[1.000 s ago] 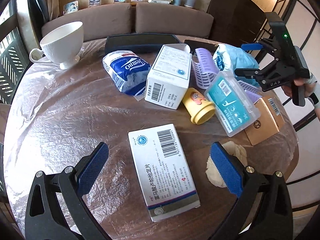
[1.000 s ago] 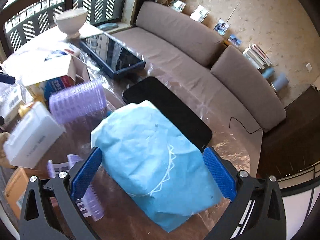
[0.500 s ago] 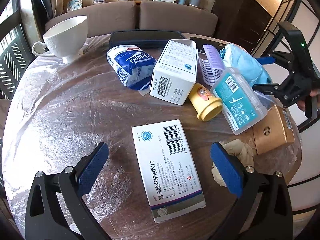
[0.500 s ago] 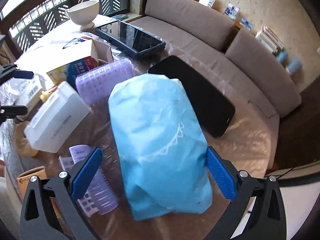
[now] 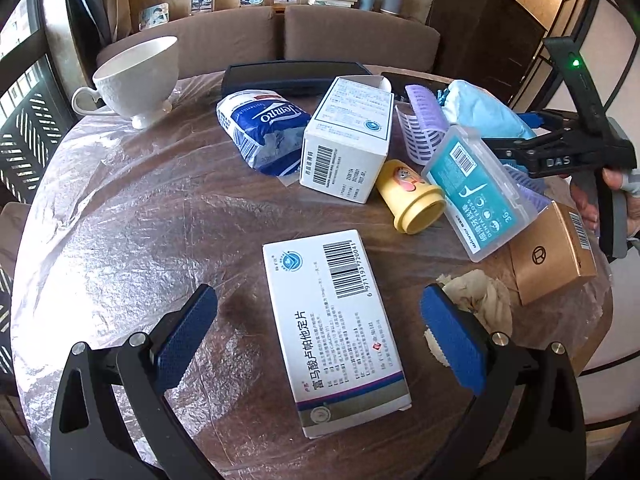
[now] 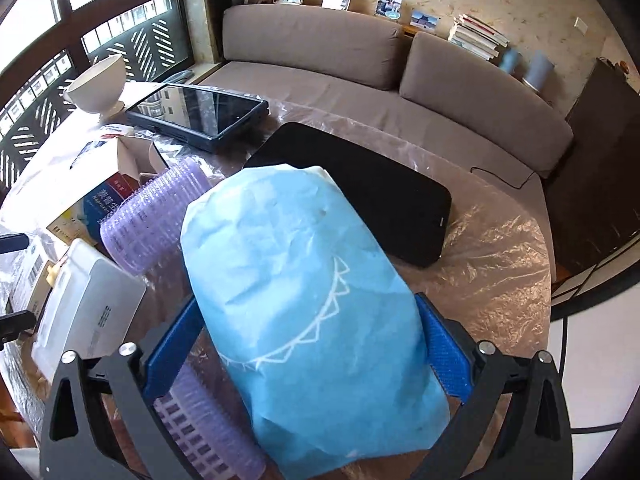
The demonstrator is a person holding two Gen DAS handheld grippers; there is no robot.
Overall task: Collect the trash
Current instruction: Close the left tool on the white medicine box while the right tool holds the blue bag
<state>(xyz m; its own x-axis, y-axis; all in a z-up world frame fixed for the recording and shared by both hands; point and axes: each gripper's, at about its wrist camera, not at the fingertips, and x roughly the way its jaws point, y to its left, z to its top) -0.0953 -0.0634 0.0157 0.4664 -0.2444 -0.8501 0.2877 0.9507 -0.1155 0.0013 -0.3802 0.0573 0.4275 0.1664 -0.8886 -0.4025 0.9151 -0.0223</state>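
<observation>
Left wrist view: left gripper (image 5: 318, 338) fingers apart, straddling the white medicine box (image 5: 334, 326); crumpled tissue (image 5: 482, 300) beside it.

Right wrist view: right gripper (image 6: 306, 354) jaws, just closing, flank the blue package (image 6: 304, 300); pad contact unclear.

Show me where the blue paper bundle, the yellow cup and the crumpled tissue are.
blue paper bundle (image 6: 304, 296): right wrist view, middle of its wrapping.
yellow cup (image 5: 408, 196): left wrist view, on its side wall.
crumpled tissue (image 5: 486, 300): left wrist view, its middle folds.
</observation>
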